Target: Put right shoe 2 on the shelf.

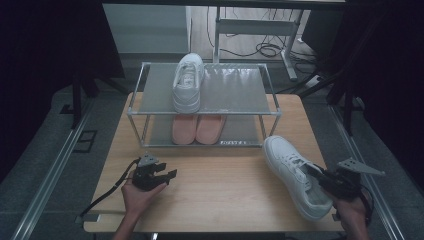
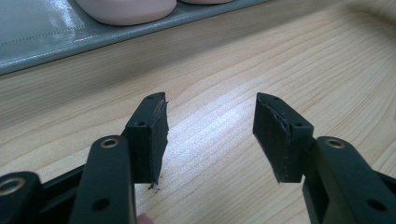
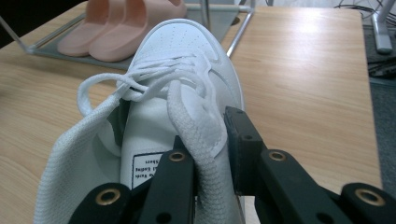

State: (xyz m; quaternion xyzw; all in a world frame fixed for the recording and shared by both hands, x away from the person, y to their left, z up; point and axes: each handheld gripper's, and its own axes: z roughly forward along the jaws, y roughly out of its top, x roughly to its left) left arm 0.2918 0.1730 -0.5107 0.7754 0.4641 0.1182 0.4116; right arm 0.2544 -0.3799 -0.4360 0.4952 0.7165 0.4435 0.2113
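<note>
White sneaker lies on the counter at the right front, toe toward the shoe rack, heel toward the person. Right gripper has its fingers closed on the padded collar on 1 side of the shoe opening: 1 finger inside the shoe, 1 outside, fabric pinched between them; in the right gripper view the laces are loose and looped over the tongue, size label visible inside. Right hand holds it from the counter's near right corner. Left gripper sits low over the counter at the left front, well apart from the sneaker, fingers spread open with nothing between them, bare wood underneath. Rack stands at the back of the counter, 2 tiers: second white sneaker on the top tier, pair of pink slippers side by side on the bottom tier.
</note>
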